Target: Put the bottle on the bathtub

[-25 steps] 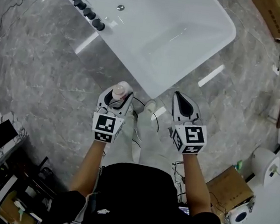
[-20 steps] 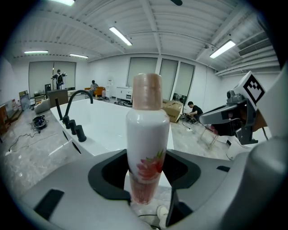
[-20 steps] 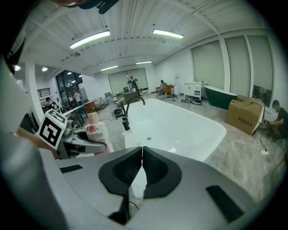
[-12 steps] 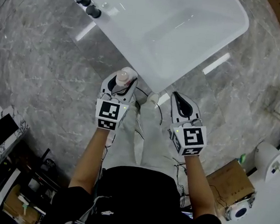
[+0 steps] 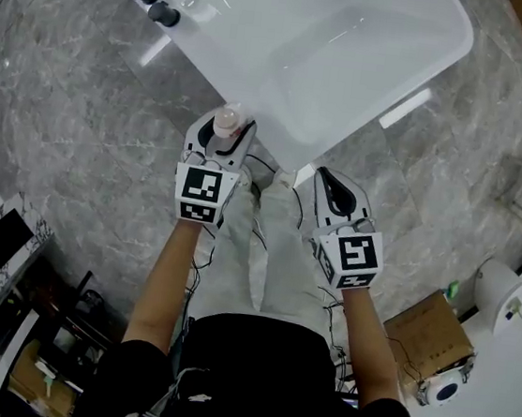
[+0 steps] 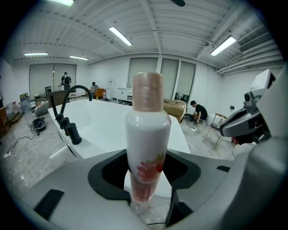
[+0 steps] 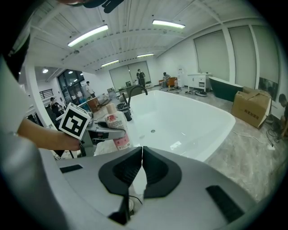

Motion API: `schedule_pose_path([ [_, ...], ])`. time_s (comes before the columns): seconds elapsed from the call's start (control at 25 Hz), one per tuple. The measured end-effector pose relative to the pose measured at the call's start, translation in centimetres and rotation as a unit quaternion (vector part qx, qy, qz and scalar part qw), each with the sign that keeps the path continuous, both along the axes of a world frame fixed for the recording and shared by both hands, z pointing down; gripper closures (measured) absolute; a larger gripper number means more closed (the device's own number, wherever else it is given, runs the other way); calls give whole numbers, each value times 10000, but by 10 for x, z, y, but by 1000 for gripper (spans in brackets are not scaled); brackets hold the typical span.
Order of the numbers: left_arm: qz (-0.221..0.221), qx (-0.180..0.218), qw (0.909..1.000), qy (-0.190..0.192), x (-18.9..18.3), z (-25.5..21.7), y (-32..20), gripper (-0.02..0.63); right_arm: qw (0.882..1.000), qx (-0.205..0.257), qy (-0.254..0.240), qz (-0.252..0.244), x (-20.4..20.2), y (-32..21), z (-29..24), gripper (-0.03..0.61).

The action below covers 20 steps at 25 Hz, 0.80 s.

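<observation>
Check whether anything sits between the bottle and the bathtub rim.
Nothing visible does. The left gripper holds the bottle upright beside the bathtub, whose near rim is bare; the black taps stand farther along it.

Head view: camera above the person, facing steeply down on both arms, the left gripper [image 5: 223, 132], the right gripper [image 5: 329, 175], the near end of the bathtub [image 5: 286, 83] and the grey floor [image 5: 72, 132]. Left gripper view: mounted close behind its jaws, low, facing along the bathtub toward the far windows; the bottle [image 6: 146, 134] stands very near the lens, mid-frame. Right gripper view: close behind its own jaws, facing across the bathtub toward the black faucet [image 7: 132, 92], left gripper at frame left. All three views share the bathtub; both gripper views share the faucet.
</observation>
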<state>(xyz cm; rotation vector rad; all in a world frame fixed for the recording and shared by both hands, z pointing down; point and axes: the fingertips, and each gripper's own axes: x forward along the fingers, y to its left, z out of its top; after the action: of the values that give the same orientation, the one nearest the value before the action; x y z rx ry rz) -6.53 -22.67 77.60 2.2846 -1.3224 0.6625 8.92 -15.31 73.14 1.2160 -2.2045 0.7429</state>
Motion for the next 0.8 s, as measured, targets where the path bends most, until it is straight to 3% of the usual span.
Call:
schedule_pose_path([
  [0.8,-76,395,9990,-210,3,15,-25,377,9998,-163,-105,-9,-7,1,24,554],
])
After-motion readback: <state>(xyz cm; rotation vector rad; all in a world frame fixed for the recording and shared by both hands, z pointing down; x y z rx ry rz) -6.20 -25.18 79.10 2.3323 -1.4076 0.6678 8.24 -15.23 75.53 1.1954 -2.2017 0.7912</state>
